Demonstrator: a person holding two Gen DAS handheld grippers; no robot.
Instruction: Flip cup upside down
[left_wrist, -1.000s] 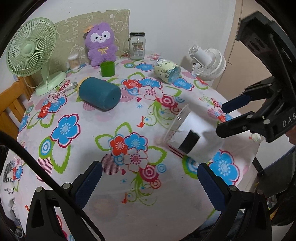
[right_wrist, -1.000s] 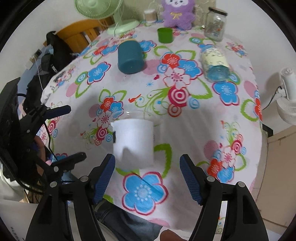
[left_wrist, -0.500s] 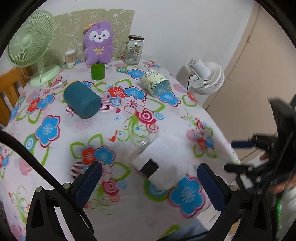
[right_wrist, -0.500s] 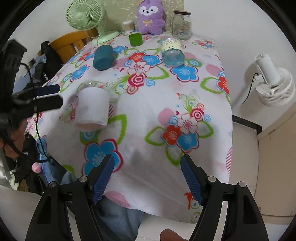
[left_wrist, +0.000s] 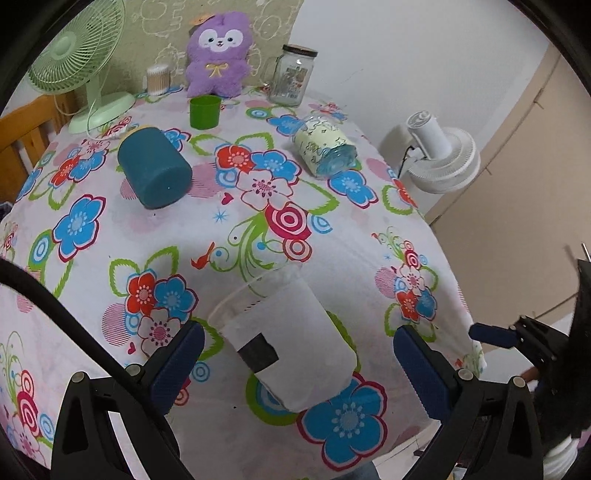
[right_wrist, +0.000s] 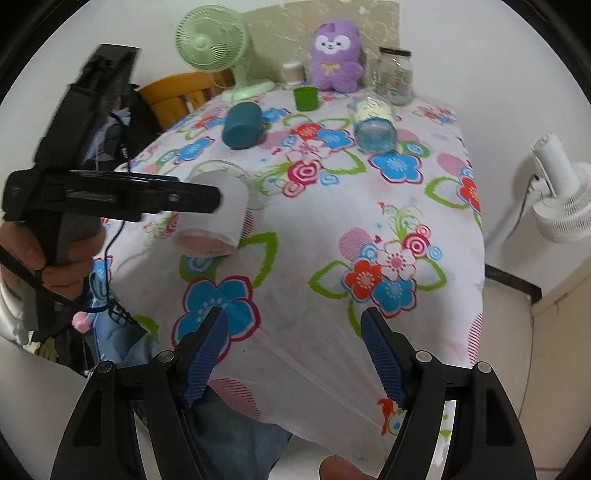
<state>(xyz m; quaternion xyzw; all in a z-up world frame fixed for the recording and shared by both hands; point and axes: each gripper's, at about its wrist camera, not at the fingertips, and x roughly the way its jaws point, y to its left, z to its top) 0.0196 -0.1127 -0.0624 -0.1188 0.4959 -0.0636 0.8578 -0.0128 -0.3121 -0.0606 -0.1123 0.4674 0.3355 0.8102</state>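
A clear plastic cup with a white paper sleeve (left_wrist: 291, 339) lies on its side near the table's front edge, its rim towards the far side. My left gripper (left_wrist: 295, 365) is open, one finger on each side of the cup, not touching it. In the right wrist view the same cup (right_wrist: 214, 210) lies at the left, partly hidden by the left gripper. My right gripper (right_wrist: 295, 354) is open and empty, back from the table's front edge.
On the flowered tablecloth (left_wrist: 258, 229) a teal cup (left_wrist: 153, 171) and a pale patterned cup (left_wrist: 325, 151) lie on their sides. A green cup (left_wrist: 205, 110), glass jar (left_wrist: 293, 75), purple plush (left_wrist: 219, 55) and green fan (left_wrist: 79, 66) stand at the back. A white fan (left_wrist: 439, 155) stands on the floor right.
My left gripper has moved right and closer until its open fingers flank the sleeved cup. My right gripper has pulled back and away from the cup, towards the table's right front.
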